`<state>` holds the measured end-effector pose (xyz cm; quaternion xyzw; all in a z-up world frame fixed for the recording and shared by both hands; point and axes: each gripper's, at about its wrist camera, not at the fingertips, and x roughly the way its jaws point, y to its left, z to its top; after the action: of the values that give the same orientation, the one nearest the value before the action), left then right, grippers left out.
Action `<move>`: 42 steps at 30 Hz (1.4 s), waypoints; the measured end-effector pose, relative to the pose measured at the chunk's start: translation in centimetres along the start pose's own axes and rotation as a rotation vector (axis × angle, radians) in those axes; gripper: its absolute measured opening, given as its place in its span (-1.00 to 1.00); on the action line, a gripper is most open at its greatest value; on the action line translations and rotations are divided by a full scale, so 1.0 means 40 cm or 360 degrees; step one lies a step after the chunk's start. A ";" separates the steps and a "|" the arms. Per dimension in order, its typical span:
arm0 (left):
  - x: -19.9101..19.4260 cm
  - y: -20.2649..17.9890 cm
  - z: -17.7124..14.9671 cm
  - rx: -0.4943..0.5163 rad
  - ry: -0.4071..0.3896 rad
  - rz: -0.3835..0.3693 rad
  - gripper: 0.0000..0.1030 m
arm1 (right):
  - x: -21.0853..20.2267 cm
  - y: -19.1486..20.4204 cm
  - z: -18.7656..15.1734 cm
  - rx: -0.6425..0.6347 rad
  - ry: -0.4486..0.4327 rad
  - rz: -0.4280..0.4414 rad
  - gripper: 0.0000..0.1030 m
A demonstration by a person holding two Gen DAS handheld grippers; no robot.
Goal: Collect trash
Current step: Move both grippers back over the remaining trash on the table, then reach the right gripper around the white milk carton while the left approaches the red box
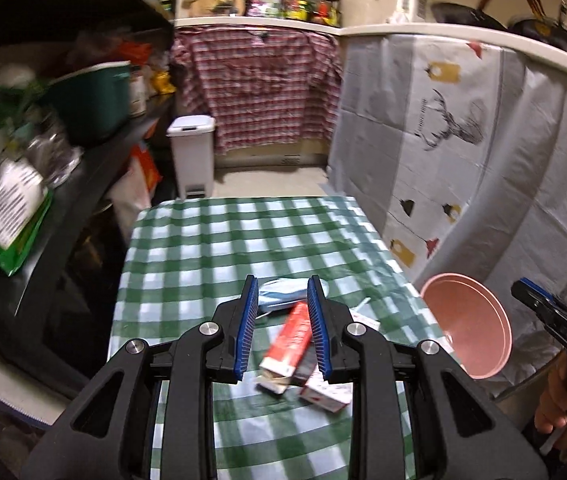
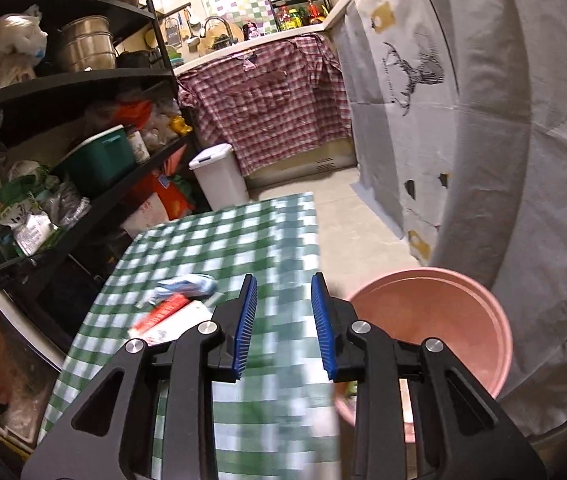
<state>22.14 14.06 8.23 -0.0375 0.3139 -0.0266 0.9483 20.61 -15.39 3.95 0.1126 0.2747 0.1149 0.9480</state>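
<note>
Left gripper: your left gripper [image 1: 281, 328] hangs over the near half of the table, jaws spread wide with nothing between the blue pads [image 1: 243, 332]; below the gap lies the trash
Right gripper: your right gripper [image 2: 283, 328] is just as wide apart and holds nothing; it sits over the table's right edge, beside the pink bin
Red carton: a long red and white carton [image 1: 287, 346] lies on the cloth with its open end toward you; the print on it is too blurred to read
Small box: a white and red box [image 1: 325, 394] sits just right of the carton's near end, touching it; lettering unreadable
Crumpled wrapper: a light blue and white wad [image 1: 279, 296] lies just beyond the carton
Table: green and white checked cloth [image 1: 203, 248] covers it
Pink bin: the round pink bin [image 1: 469, 322] stands off the table's right side, mouth tilted toward you
Shelf: black shelving [image 2: 83, 80] on your left holds a green packet whose white label is blurred, and a teal tub [image 2: 97, 160]
Pedal bin: a white pedal bin [image 1: 192, 152] stands on the floor past the table's far end, lid down
Curtain: a grey cloth [image 1: 443, 120] on your right carries a stag drawing
</note>
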 end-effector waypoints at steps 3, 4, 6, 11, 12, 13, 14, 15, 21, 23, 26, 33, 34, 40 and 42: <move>0.004 0.041 -0.011 -0.0035 0.0003 0.0015 -0.50 | 0.021 0.069 -0.037 0.0045 0.0026 -0.0054 -0.15; 0.003 0.048 -0.014 -0.0033 -0.0001 0.0026 -0.50 | 0.029 0.086 -0.049 0.0056 0.0030 -0.0074 0.04; -0.005 0.073 -0.018 -0.0040 -0.0014 0.0048 -0.50 | 0.060 0.142 -0.086 0.0084 0.0069 -0.0082 0.10; -0.018 0.130 -0.019 -0.0138 -0.0019 0.0050 -0.50 | 0.144 0.257 -0.152 0.0073 0.0165 -0.0095 0.34; -0.019 0.135 -0.020 -0.0143 -0.0021 0.0046 -0.50 | 0.157 0.277 -0.162 0.0064 0.0177 -0.0104 0.45; -0.019 0.139 -0.019 -0.0139 -0.0024 0.0045 -0.51 | 0.175 0.298 -0.171 0.0059 0.0191 -0.0115 0.56; -0.019 0.140 -0.020 -0.0132 -0.0027 0.0046 -0.50 | 0.189 0.315 -0.179 0.0055 0.0207 -0.0124 0.57; -0.019 0.140 -0.020 -0.0124 -0.0031 0.0047 -0.50 | 0.203 0.327 -0.184 0.0053 0.0223 -0.0136 0.57; -0.016 0.144 -0.023 -0.0081 -0.0053 0.0052 -0.51 | 0.297 0.372 -0.206 0.0025 0.0347 -0.0251 0.62; -0.014 0.148 -0.023 -0.0085 -0.0047 0.0048 -0.50 | 0.319 0.371 -0.209 0.0034 0.0390 -0.0286 0.62; -0.004 0.157 -0.024 -0.0094 -0.0034 0.0045 -0.51 | 0.333 0.364 -0.208 0.0041 0.0428 -0.0344 0.62; 0.037 0.160 -0.035 -0.0099 0.0032 0.0025 -0.50 | 0.320 0.340 -0.200 -0.0046 0.0481 -0.0321 0.39; 0.043 0.158 -0.039 -0.0099 0.0048 0.0016 -0.51 | 0.316 0.330 -0.198 -0.0054 0.0494 -0.0307 0.31; 0.103 0.140 -0.076 -0.0081 0.0161 -0.0042 -0.51 | 0.290 0.261 -0.194 -0.0079 0.0561 -0.0221 0.08; 0.126 0.126 -0.089 -0.0074 0.0196 -0.0074 -0.50 | 0.281 0.245 -0.192 -0.0133 0.0571 -0.0207 0.08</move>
<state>24.20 18.53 1.95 -0.0650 0.3712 -0.0435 0.9252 24.10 -1.78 -5.23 0.0330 0.4409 0.0829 0.8931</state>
